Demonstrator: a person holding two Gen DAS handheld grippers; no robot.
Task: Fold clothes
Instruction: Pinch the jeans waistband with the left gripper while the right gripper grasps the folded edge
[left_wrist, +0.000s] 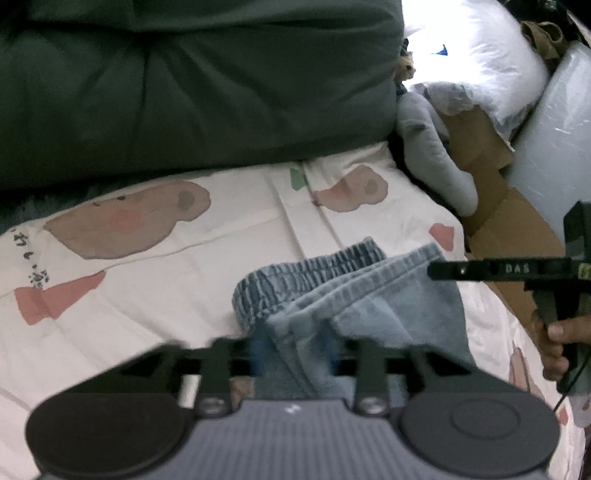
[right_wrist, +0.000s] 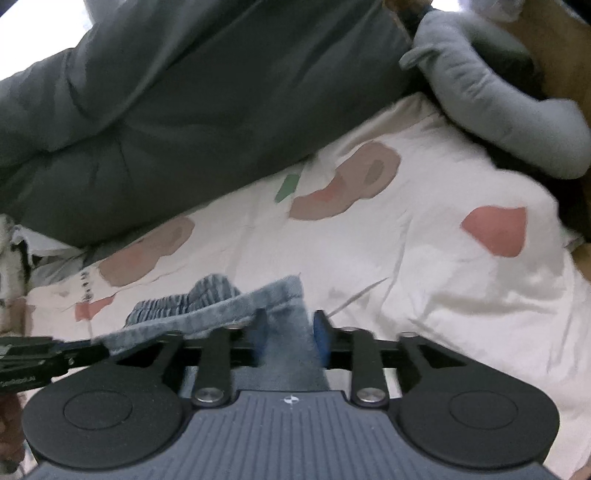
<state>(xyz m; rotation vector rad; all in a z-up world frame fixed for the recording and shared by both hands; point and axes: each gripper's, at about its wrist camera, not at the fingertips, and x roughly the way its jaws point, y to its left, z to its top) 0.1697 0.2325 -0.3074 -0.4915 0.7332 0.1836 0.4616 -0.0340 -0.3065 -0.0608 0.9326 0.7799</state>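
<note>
A small pair of light blue jeans (left_wrist: 369, 288) with a gathered elastic waistband lies bunched on the bed sheet (left_wrist: 147, 295). My left gripper (left_wrist: 293, 345) sits low over its near edge. A fold of denim stands between the blurred blue pads, which are spread apart and do not clamp it. In the right wrist view the jeans (right_wrist: 207, 302) lie left of centre. My right gripper (right_wrist: 288, 332) straddles their right-hand fold, with its blue pads apart at either side of the cloth. One of the right gripper's black fingers (left_wrist: 480, 268) and the hand (left_wrist: 554, 332) holding it show at the right edge.
A dark green duvet (left_wrist: 184, 92) is heaped along the far side of the white bear-print sheet (right_wrist: 443, 295). A grey plush toy (left_wrist: 432, 147) lies at the bed's far right corner. A cardboard box (left_wrist: 498, 221) and white plastic-wrapped pillows (left_wrist: 480, 55) stand beyond it.
</note>
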